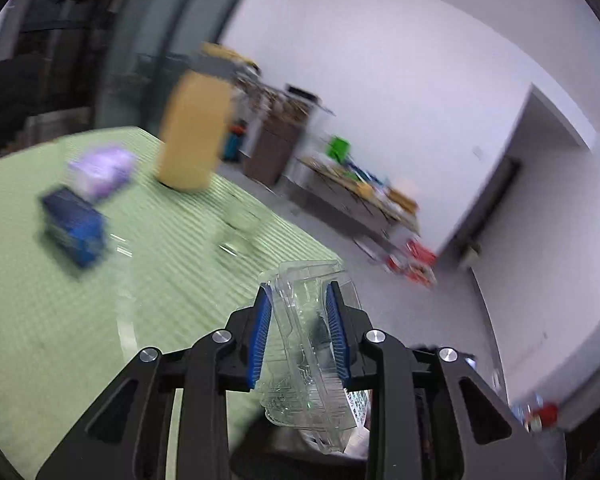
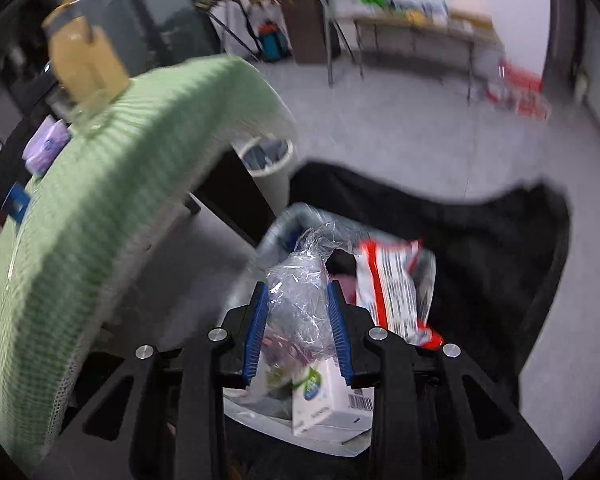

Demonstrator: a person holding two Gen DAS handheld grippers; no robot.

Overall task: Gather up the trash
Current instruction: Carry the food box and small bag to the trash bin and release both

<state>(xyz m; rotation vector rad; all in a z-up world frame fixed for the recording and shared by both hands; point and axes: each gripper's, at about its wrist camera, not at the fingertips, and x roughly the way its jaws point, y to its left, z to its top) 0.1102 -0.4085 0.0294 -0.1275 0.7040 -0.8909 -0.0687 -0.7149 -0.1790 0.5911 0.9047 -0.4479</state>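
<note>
My left gripper (image 1: 300,292) is shut on a clear plastic clamshell container (image 1: 306,344) and holds it beyond the right edge of the green table (image 1: 60,300). My right gripper (image 2: 298,292) is shut on a crumpled clear plastic wrap (image 2: 300,300) and holds it above a bin lined with a clear bag (image 2: 276,228). In the bin lie a red and white snack wrapper (image 2: 392,284) and a white carton (image 2: 324,400). A black bag (image 2: 480,248) lies on the floor behind the bin.
On the green table stand a tall jar of yellow liquid (image 1: 194,128), a purple packet (image 1: 104,170), a blue box (image 1: 74,228) and a clear glass (image 1: 240,220). A white bin (image 2: 268,160) stands under the table edge. Cluttered tables (image 1: 360,196) stand along the far wall.
</note>
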